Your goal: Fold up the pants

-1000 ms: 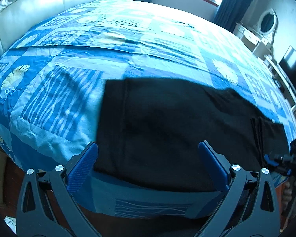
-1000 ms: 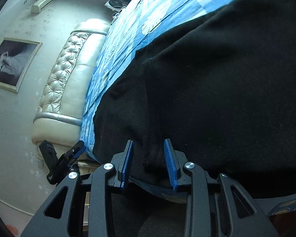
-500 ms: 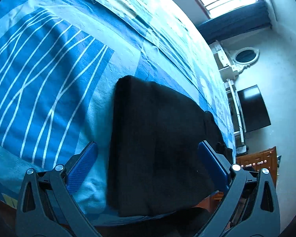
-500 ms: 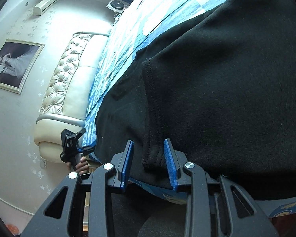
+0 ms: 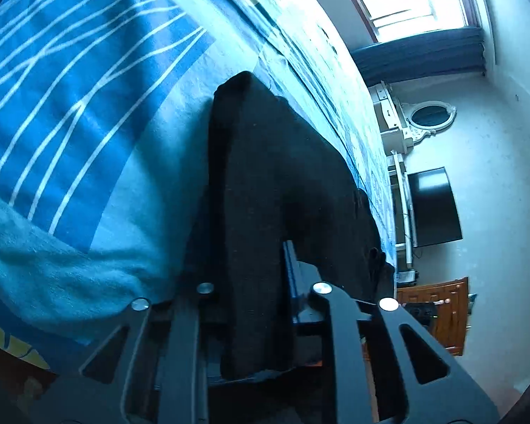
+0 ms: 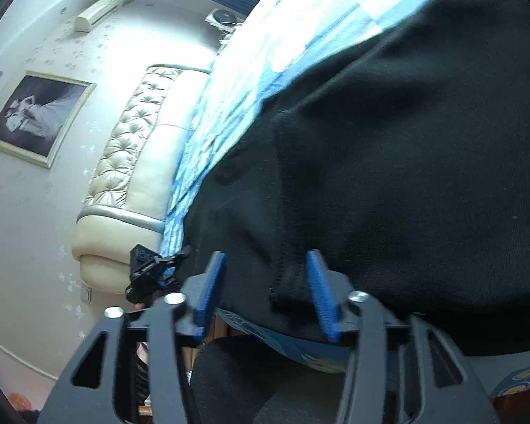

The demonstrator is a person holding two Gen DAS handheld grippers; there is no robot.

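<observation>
Black pants [image 5: 265,183] lie folded on the blue patterned bedspread [image 5: 70,106] near the bed's front edge. My left gripper [image 5: 256,282] is shut on the near edge of the pants; the cloth covers most of both fingers. In the right wrist view the pants [image 6: 406,159] fill the frame. My right gripper [image 6: 265,282] has its blue fingers [image 6: 318,293] around a seamed edge of the pants, with a gap on each side of the cloth. The left gripper also shows small in the right wrist view [image 6: 152,272] at the far end of the pants.
A cream tufted headboard [image 6: 130,162] stands at the bed's left end below a framed picture [image 6: 35,116]. A window with blue curtains [image 5: 420,53], a white dresser with oval mirror [image 5: 431,116], a dark TV [image 5: 434,208] and a wooden cabinet [image 5: 438,314] stand beyond the bed.
My left gripper moved down to the pants' near edge and closed on it. My right gripper's fingers widened apart around the seam, and the view tilted slightly.
</observation>
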